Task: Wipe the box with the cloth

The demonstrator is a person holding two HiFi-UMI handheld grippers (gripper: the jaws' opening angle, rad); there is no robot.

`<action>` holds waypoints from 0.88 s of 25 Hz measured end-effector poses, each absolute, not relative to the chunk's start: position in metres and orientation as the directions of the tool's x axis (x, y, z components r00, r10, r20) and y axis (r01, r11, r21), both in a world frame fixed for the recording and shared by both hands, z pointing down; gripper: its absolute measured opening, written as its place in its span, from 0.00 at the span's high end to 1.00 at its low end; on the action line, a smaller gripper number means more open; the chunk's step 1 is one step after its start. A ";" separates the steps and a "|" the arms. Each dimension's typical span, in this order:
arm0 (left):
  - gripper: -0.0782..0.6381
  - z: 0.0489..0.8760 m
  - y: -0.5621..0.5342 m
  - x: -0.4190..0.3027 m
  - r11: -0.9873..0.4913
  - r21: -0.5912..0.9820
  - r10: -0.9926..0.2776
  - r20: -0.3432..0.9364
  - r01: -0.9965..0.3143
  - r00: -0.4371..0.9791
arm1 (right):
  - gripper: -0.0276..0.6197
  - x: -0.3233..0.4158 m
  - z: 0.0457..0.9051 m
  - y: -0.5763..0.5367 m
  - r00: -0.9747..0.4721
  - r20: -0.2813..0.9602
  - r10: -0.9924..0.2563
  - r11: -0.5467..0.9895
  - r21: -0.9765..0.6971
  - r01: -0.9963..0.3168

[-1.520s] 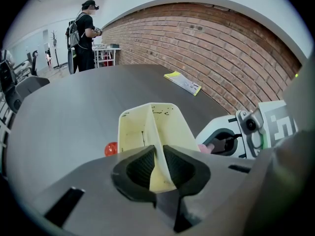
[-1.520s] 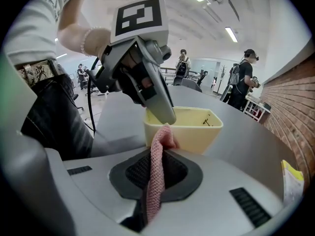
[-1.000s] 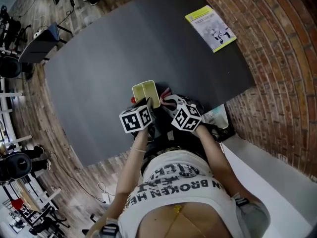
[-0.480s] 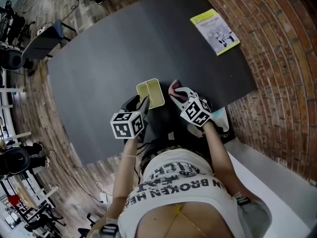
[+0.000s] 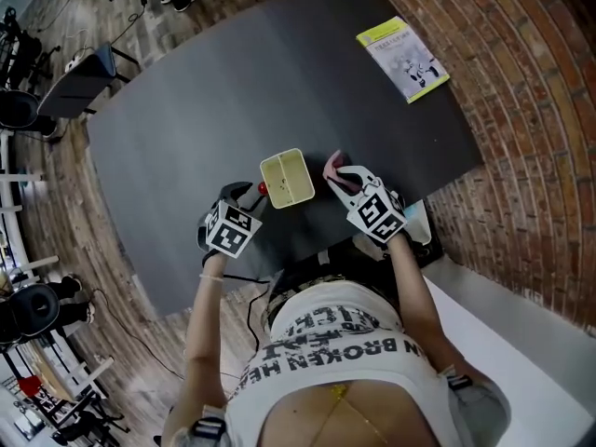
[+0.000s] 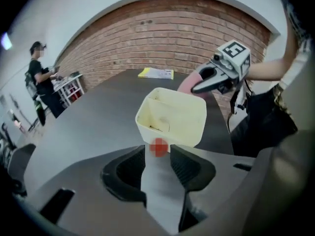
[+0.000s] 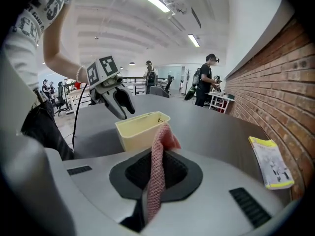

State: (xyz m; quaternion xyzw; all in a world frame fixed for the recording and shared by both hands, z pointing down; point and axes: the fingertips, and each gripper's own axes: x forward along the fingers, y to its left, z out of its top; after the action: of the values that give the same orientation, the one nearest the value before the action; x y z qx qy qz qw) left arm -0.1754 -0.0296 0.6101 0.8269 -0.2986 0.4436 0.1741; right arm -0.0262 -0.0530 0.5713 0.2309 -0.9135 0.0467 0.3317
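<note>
An open pale-yellow box [image 5: 286, 177] stands upright on the dark table [image 5: 186, 110]. My left gripper [image 5: 250, 192] is just off its lower-left corner, open, with nothing between the fingers. In the left gripper view the box [image 6: 172, 117] sits just beyond the open left gripper [image 6: 157, 154], and a small red mark shows at its near edge. My right gripper [image 5: 337, 175] hovers close to the box's right side, shut on a pink knitted cloth [image 5: 331, 167]. In the right gripper view the cloth [image 7: 156, 166] hangs between the jaws, in front of the box [image 7: 140, 129].
A yellow-edged booklet [image 5: 402, 56] lies at the table's far right corner beside the brick wall. The person's body is against the table's near edge. Office chairs and desks stand on the wooden floor to the left. People [image 7: 206, 80] stand far behind the table.
The left gripper has let go of the box, rolled and drawn back to the lower left. The box now stands alone on the table. The right gripper with the cloth shifted slightly right.
</note>
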 end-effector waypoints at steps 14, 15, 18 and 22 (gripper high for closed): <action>0.71 0.642 -0.025 -0.152 -0.812 -0.001 -0.242 0.910 -0.584 0.336 | 0.93 -0.001 0.571 -0.044 -0.606 0.643 -0.468 0.830 0.085 -0.551; 0.71 0.642 -0.023 -0.149 -0.788 0.005 -0.249 0.912 -0.615 0.326 | 0.93 0.000 0.572 -0.044 -0.604 0.644 -0.469 0.830 0.087 -0.552; 0.71 0.641 -0.017 -0.141 -0.711 0.014 -0.267 0.920 -0.703 0.288 | 0.93 0.000 0.576 -0.044 -0.597 0.655 -0.462 0.832 0.088 -0.548; 0.71 0.643 -0.013 -0.123 -0.577 0.109 -0.257 0.917 -0.809 0.306 | 0.93 -0.003 0.586 -0.040 -0.596 0.677 -0.432 0.848 0.079 -0.524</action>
State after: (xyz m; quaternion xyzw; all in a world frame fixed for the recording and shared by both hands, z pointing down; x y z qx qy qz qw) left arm -0.1232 -0.0129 0.6429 0.7530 -0.3538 0.4708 0.2935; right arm -0.0031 -0.0400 0.5856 0.2683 -0.8909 0.0643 0.3608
